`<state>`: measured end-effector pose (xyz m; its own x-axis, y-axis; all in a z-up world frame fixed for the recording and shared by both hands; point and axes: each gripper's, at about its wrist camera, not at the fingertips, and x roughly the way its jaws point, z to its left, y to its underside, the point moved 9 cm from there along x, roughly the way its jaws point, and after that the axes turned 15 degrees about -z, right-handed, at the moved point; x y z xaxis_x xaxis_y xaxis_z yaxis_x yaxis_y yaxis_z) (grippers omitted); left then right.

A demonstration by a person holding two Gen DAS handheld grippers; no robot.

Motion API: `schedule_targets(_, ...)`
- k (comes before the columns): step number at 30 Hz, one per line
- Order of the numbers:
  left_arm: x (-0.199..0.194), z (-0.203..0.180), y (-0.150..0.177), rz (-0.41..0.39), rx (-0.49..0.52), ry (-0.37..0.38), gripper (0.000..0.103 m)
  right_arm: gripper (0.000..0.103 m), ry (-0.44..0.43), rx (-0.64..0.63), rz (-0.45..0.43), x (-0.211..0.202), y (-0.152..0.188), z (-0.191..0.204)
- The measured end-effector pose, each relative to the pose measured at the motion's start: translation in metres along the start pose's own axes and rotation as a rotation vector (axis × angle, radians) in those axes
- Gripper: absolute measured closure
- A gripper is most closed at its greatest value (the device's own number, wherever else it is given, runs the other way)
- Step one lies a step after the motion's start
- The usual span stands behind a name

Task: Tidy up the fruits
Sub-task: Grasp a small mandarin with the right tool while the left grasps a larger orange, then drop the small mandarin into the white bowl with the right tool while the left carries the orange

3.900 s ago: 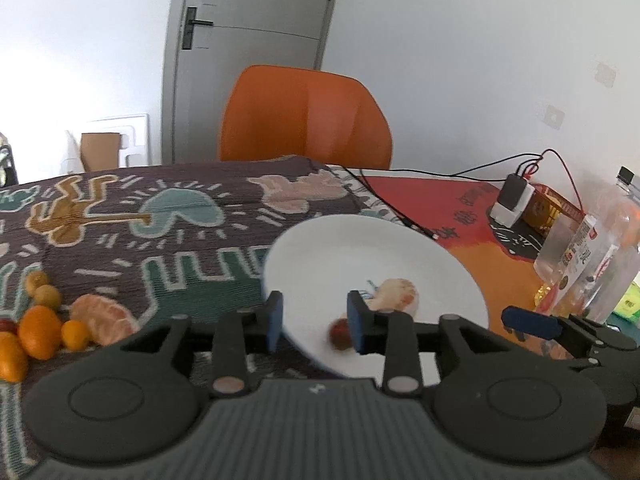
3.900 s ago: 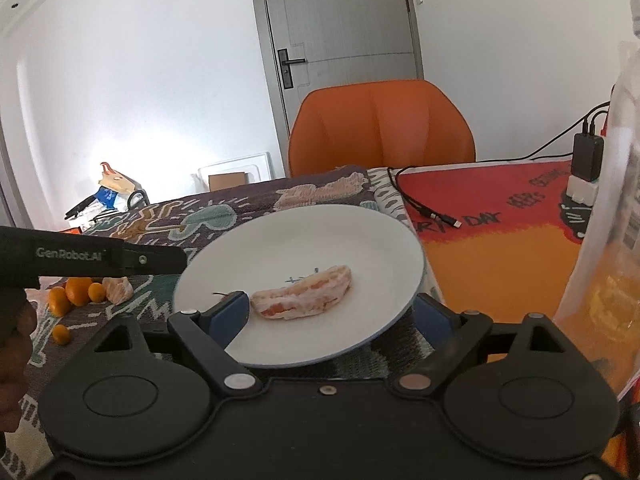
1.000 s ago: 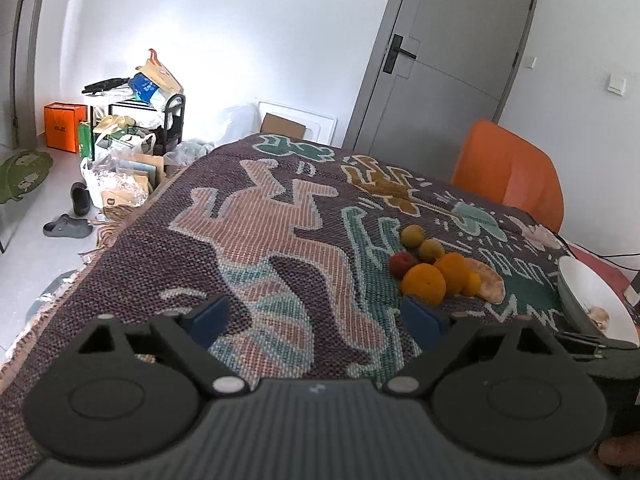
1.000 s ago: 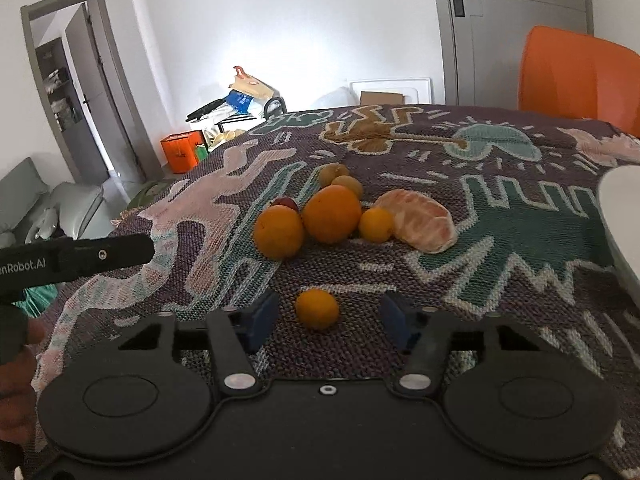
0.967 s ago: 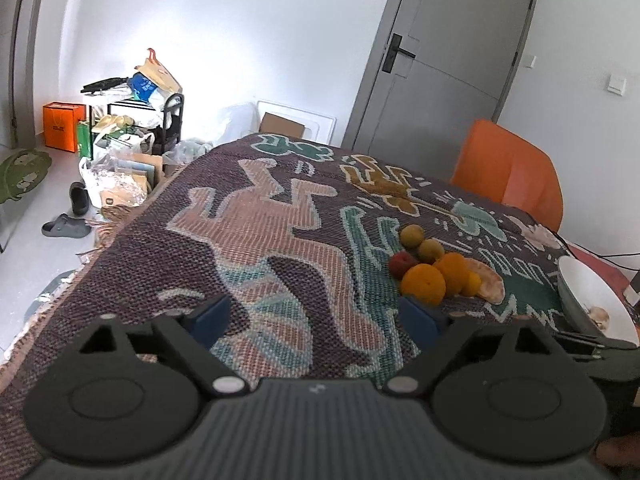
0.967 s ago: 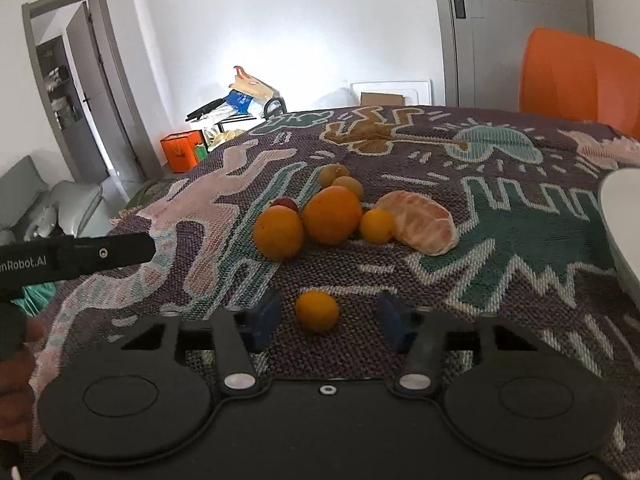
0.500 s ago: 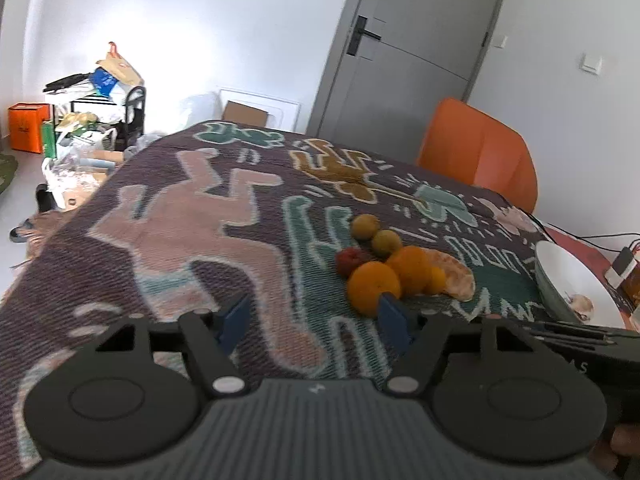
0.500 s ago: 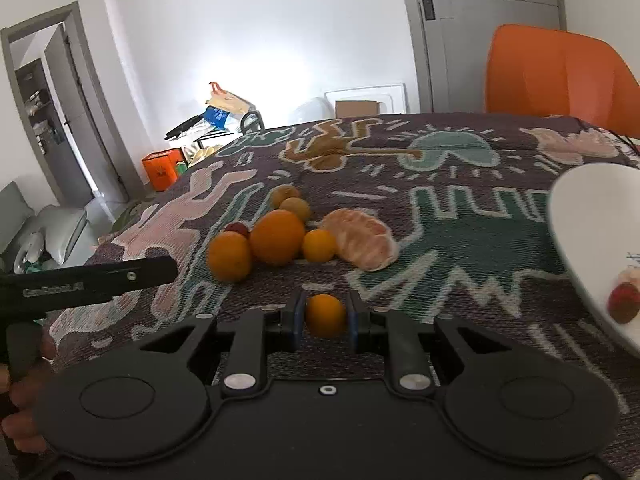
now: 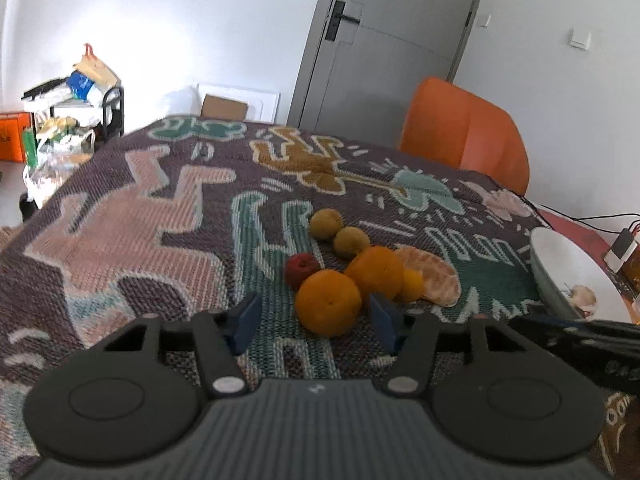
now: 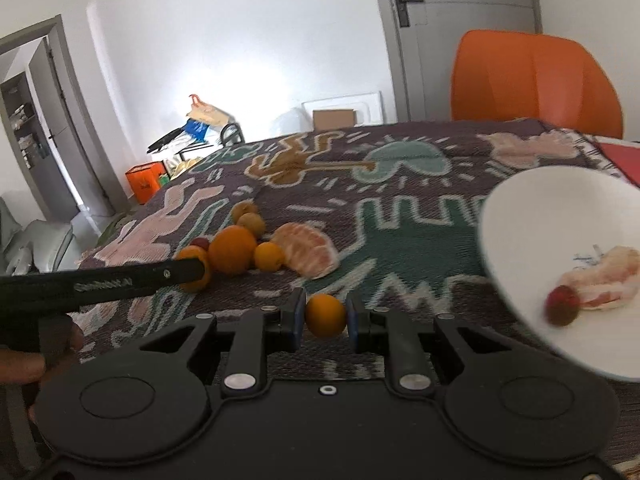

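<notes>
My left gripper (image 9: 316,320) is low over the patterned cloth, its jaws closing around a large orange (image 9: 328,302) without the blue pads pressing on it. Behind it lie a second orange (image 9: 376,272), a red fruit (image 9: 302,270), two yellow-green fruits (image 9: 326,222) and a peeled citrus half (image 9: 432,280). My right gripper (image 10: 325,316) is shut on a small orange (image 10: 325,315), held just above the cloth. The white plate (image 10: 520,208) to its right holds a peeled segment (image 10: 600,280) and a small red fruit (image 10: 562,308).
An orange chair (image 10: 532,80) stands behind the table's far edge. A cable and charger (image 9: 622,240) lie past the plate (image 9: 548,264). One finger of the left gripper (image 10: 120,280) crosses the right wrist view by the fruit pile, with a hand (image 10: 24,364) behind it.
The right gripper shut on the small orange, lifted it and swung towards the plate. The left gripper came closer to the pile and its jaws narrowed around the nearest orange.
</notes>
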<state>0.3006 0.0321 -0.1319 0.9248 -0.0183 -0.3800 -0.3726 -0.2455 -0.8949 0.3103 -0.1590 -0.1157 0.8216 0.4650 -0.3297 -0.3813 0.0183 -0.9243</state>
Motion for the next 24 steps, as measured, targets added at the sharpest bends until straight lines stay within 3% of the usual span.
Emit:
schedule_targets(3,0.002,-0.003,0.002,-0.003,-0.011,0.021,0.068,0.083,0.018,0.007,-0.014,-0.008,-0.005,-0.012)
schedule_targets(6,-0.004,-0.005,-0.004,-0.027,-0.045,-0.001,0.069,0.083,0.036,0.011,-0.032,-0.015,-0.011,-0.022)
schedule_targets(24,-0.023,-0.086,-0.018,-0.063,0.021,0.136,0.069,0.083,0.157,0.067,-0.105,-0.06,-0.02,-0.092)
